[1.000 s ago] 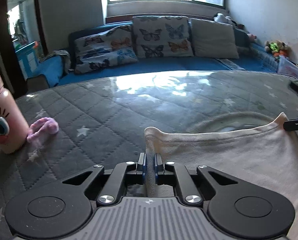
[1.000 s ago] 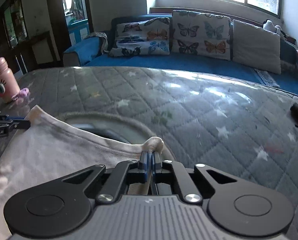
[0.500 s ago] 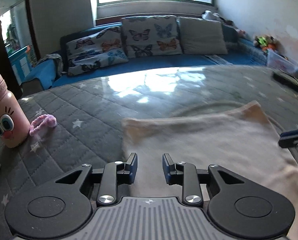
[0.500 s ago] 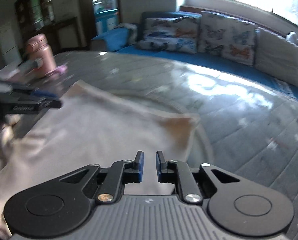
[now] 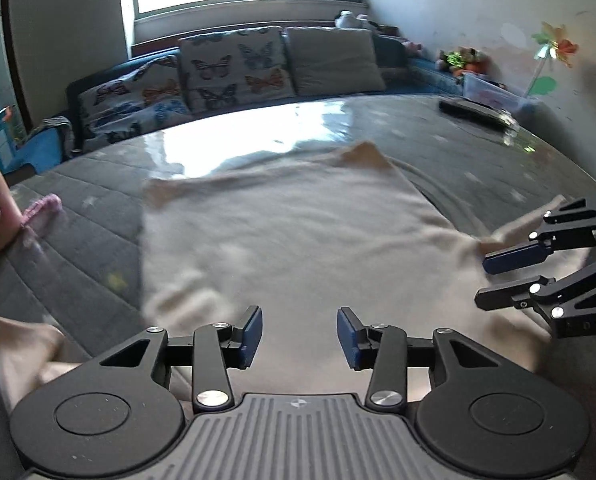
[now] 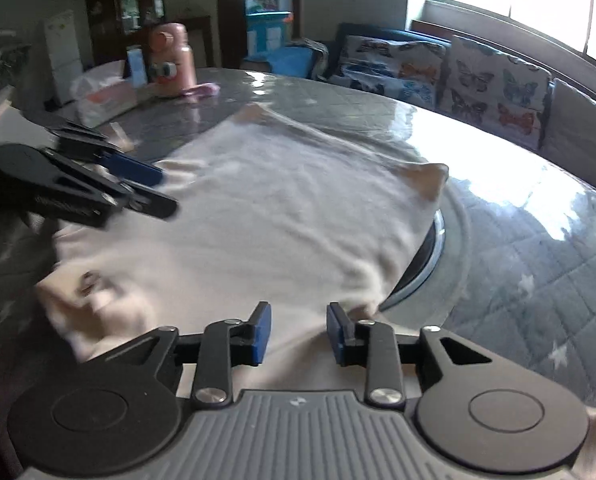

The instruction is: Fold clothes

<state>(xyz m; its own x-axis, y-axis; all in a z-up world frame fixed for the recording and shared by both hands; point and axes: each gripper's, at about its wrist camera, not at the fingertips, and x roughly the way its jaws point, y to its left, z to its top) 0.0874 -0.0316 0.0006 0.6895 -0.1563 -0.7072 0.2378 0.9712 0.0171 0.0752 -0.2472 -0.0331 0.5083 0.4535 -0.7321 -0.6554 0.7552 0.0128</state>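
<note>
The cream cotton garment point(image 5: 281, 240) lies spread on the grey quilted table point(image 5: 97, 216). Left gripper point(image 5: 300, 334) and right gripper point(image 6: 298, 334) are both spread wide, empty. Risk: the bunched near edge could fold crooked.

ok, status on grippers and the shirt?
Left gripper open, right gripper open. Cream cotton shirt flat on grey quilted table. Pink bottle off to side.

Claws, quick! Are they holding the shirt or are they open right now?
Left claw: open, holding nothing, above the cream shirt.
Right claw: open, holding nothing, above the same shirt.
</note>
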